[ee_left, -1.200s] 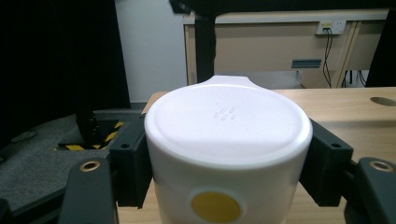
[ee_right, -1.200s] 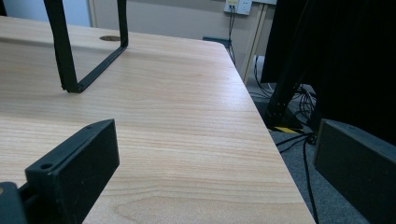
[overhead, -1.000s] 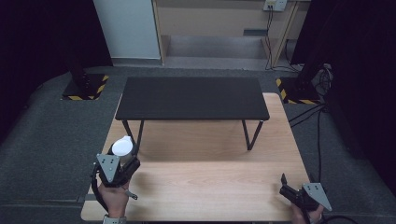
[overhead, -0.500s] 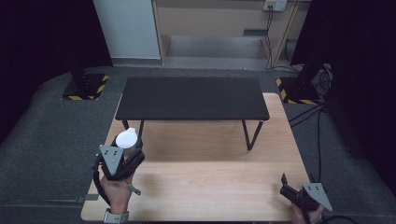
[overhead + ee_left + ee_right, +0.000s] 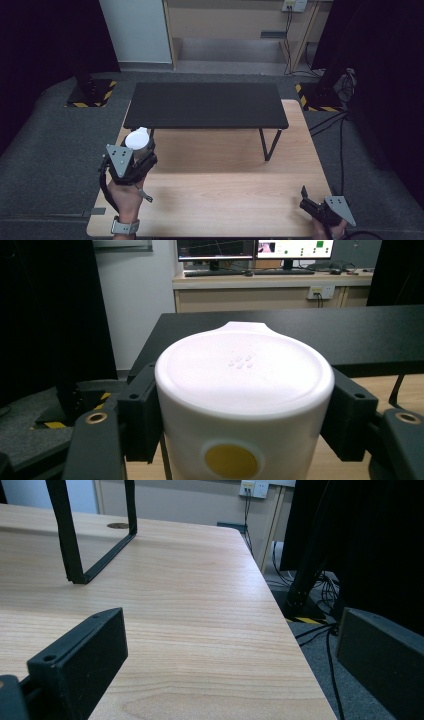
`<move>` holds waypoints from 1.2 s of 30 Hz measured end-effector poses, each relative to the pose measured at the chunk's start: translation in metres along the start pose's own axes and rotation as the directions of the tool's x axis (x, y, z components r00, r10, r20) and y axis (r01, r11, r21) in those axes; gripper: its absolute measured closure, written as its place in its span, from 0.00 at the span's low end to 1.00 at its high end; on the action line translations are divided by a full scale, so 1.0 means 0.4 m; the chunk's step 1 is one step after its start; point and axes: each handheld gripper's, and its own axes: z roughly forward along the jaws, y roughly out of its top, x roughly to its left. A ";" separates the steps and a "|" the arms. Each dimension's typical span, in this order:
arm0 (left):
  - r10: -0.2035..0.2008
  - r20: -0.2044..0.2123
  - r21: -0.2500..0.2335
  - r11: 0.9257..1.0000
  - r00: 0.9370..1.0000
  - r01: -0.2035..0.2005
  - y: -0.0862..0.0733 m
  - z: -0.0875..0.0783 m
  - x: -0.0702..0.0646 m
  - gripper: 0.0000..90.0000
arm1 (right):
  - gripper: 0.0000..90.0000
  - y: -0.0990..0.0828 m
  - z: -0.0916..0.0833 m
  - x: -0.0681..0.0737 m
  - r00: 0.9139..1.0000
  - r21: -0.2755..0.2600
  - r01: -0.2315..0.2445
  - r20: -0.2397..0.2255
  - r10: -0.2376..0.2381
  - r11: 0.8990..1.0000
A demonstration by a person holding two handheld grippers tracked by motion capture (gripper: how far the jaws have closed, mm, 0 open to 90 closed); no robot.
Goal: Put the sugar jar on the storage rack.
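While the high view is small and dim, the two gripper views fill in the close detail.

Landmark: the black raised shelf [image 5: 205,105], standing on thin black legs on the wooden table [image 5: 225,185].

White container: a white tub [image 5: 244,405] with a flat lid and a small tab at the lid's far edge; a yellow round mark shows low on its near wall. It is held off the table, just in front of the shelf's near left corner [image 5: 137,139].

Left gripper: its [image 5: 134,159] black jaws press on the tub's two sides, clamped on it, in front of the shelf's left leg.

Right gripper: it [image 5: 312,204] sits well apart from the shelf, near the table's near right corner; in its own view the jaws stand wide with bare wood between them, holding nothing.

Shelf leg: the right-hand leg frame [image 5: 85,535] stands on the wood beyond the right gripper.

Background: what seem to be two monitors [image 5: 255,249] stand on a desk behind the shelf.
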 end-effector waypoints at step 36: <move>0.008 0.026 -0.028 1.000 1.000 -0.007 0.181 0.088 -0.029 0.33 | 0.01 -0.003 -0.002 -0.002 1.000 -0.009 -0.010 0.000 0.010 1.000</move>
